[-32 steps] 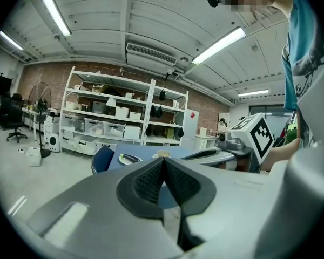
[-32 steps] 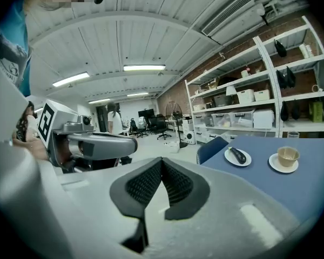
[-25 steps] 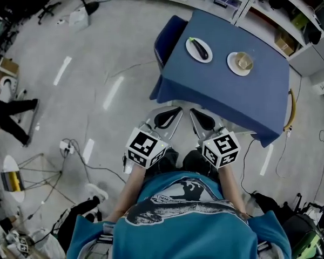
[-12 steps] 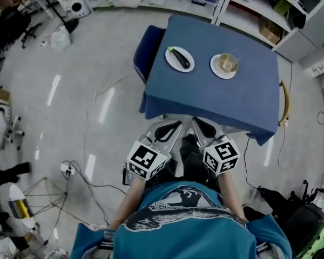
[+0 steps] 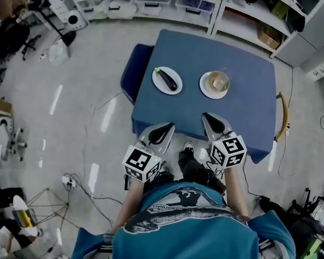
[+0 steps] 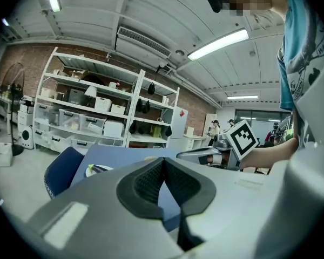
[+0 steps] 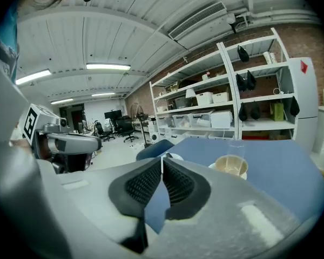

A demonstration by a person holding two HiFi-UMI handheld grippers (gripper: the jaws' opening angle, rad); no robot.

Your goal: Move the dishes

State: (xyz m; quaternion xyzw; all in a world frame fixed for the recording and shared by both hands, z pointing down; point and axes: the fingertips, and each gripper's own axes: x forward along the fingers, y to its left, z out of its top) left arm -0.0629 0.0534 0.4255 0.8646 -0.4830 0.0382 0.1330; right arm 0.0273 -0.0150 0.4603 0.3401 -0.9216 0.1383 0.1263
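Observation:
A table under a blue cloth (image 5: 243, 107) holds two white plates. The left plate (image 5: 167, 80) carries a dark eggplant (image 5: 169, 80); the right plate (image 5: 214, 84) carries a tan bowl with a clear glass in it (image 7: 230, 164). My left gripper (image 5: 166, 127) hangs at the table's near left edge, shut and empty. At the near edge, short of the bowl plate, my right gripper (image 5: 207, 116) is shut and empty too. In the gripper views the dark pads of the left gripper (image 6: 163, 163) and the right gripper (image 7: 162, 163) meet with nothing between them.
A blue chair (image 5: 129, 74) stands against the table's left side. Shelving with bins (image 5: 151, 1) runs along the far wall. A yellow curved handle (image 5: 284, 110) sticks out at the table's right edge. Cables and a tripod (image 5: 70, 182) lie on the floor at the left.
The person has stepped closer to the table. Both grippers, formerly over the floor short of it, now reach its near edge. Both stay shut.

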